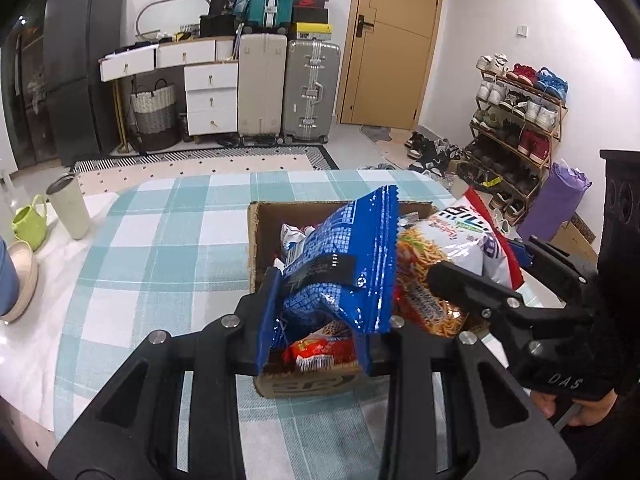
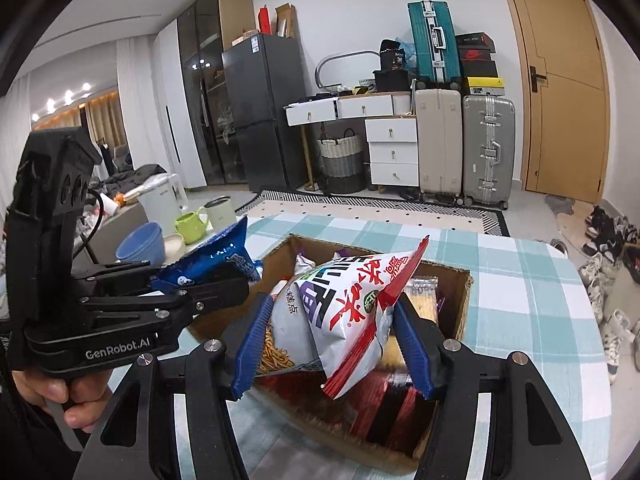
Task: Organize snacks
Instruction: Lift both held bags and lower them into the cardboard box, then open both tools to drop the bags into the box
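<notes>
Cardboard box (image 1: 260, 236) of snacks sits on the checked tablecloth (image 1: 160, 248). Above it, the left gripper (image 1: 316, 320) clamps a blue snack bag (image 1: 344, 264), and the right gripper (image 2: 332, 344) clamps a white-and-red noodle-snack bag (image 2: 348, 304).

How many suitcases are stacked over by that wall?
3: a cream suitcase and a silver suitcase stand side by side on the floor; a teal suitcase stands on top. Others may be hidden behind.
</notes>
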`<state>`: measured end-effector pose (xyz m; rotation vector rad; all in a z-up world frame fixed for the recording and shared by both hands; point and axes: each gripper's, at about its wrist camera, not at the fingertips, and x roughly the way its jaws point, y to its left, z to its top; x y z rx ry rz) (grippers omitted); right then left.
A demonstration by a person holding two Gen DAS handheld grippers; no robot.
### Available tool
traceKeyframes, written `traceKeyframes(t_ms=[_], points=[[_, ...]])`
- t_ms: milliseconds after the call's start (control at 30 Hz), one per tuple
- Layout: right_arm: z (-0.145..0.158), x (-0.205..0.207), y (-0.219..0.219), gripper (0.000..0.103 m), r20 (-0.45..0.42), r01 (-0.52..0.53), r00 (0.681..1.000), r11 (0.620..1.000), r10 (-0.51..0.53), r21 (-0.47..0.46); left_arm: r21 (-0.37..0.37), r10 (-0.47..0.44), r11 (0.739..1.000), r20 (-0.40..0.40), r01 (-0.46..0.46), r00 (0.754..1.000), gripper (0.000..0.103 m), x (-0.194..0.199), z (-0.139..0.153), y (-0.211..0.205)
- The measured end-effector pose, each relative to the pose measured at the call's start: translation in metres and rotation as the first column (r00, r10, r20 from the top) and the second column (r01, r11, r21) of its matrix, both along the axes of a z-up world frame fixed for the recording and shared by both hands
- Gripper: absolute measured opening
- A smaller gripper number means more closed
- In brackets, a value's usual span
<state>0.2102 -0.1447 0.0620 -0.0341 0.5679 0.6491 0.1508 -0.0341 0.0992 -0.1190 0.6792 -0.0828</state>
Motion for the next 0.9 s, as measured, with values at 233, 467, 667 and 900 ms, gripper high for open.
traceKeyframes(t_ms=[233, 467, 667, 900], points=[[-0.019, 0.012, 0.011, 0.061, 0.011, -0.029, 0.999, 0.996, 0.03, -0.084, 0.005, -0.01, 1.0, -0.028, 0.01, 1.0, 0.029, 0.025, -0.017, -0.002], [-0.037, 0.014, 0.019, 0.061, -0.02, -0.078, 0.997, 0.987, 0.076, -0.14, 0.015, -0.026, 1.0, -0.057, 0.027, 0.998, 0.029, 0.04, -0.036, -0.004], [-0.033, 0.01, 0.014, 0.062, -0.014, -0.078, 0.997, 0.988, 0.077, -0.131, 0.016, -0.031, 0.999, -0.073, 0.033, 0.997, 0.029, 0.047, -0.048, -0.002], [-0.018, -0.003, -0.001, 0.081, 0.029, -0.031, 0.999, 0.994, 0.034, -0.108, 0.017, -0.032, 0.999, -0.078, 0.034, 0.996, 0.03, 0.045, -0.054, 0.0]])
